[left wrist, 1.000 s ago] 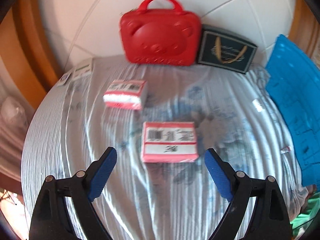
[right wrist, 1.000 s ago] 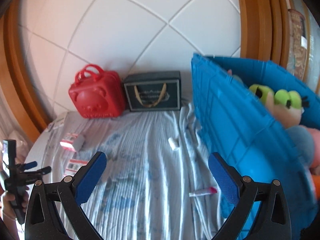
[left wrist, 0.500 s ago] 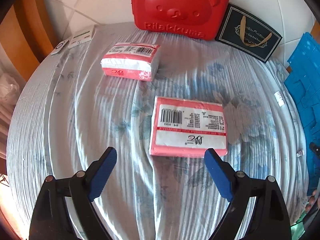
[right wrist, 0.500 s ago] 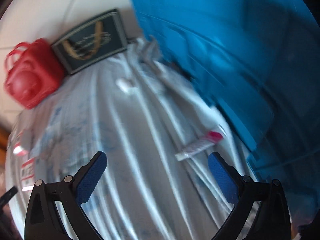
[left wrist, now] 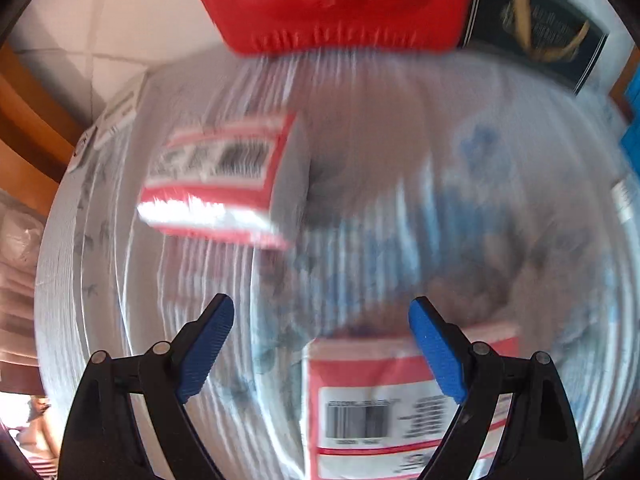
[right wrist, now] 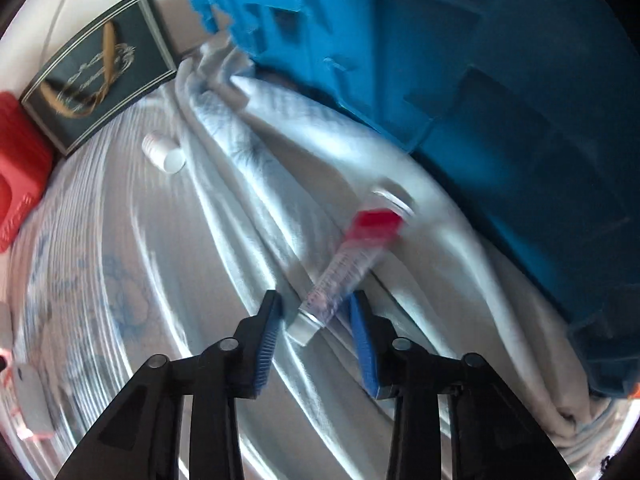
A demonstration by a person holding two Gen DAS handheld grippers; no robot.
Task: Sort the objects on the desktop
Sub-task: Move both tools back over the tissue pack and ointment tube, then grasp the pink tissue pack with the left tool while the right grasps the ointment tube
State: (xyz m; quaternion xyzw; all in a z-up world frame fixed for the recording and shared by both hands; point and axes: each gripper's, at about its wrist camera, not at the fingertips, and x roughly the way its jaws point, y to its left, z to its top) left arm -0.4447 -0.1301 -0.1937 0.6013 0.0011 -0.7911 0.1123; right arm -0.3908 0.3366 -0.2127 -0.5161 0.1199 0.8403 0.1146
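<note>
1. The right gripper (right wrist: 316, 320) has ribbed blue pads on black plastic arms, and its jaws are partly drawn in around the flat crimped end of a small soft tube (right wrist: 348, 264). A gap shows on the left side; whether the right pad touches the tube I cannot tell.
2. The tube is clear-bodied with fine print and a red cap, lying slantwise on the cloth with the cap pointing toward the blue crate (right wrist: 500, 92).
3. The crate is hard moulded plastic with ribs and square recesses; only its outer wall shows, so its contents are hidden.
4. The tablecloth (right wrist: 140, 280) is pale, finely ribbed fabric with faint blue flowers, bunched into thick folds beside the crate.
5. A small white cylindrical bottle (right wrist: 163, 152) lies on its side near a dark flat gift bag (right wrist: 100, 68) with a gold handle.
6. The left gripper (left wrist: 320, 344) hangs with its jaws spread wide and nothing between them.
7. A soft plastic-wrapped tissue pack (left wrist: 400, 408), pink-edged with a barcode label, lies just beneath it, partly behind the right pad.
8. A second tissue pack (left wrist: 224, 180) lies farther off, blurred, before a glossy red bear-faced case (left wrist: 340, 4).
</note>
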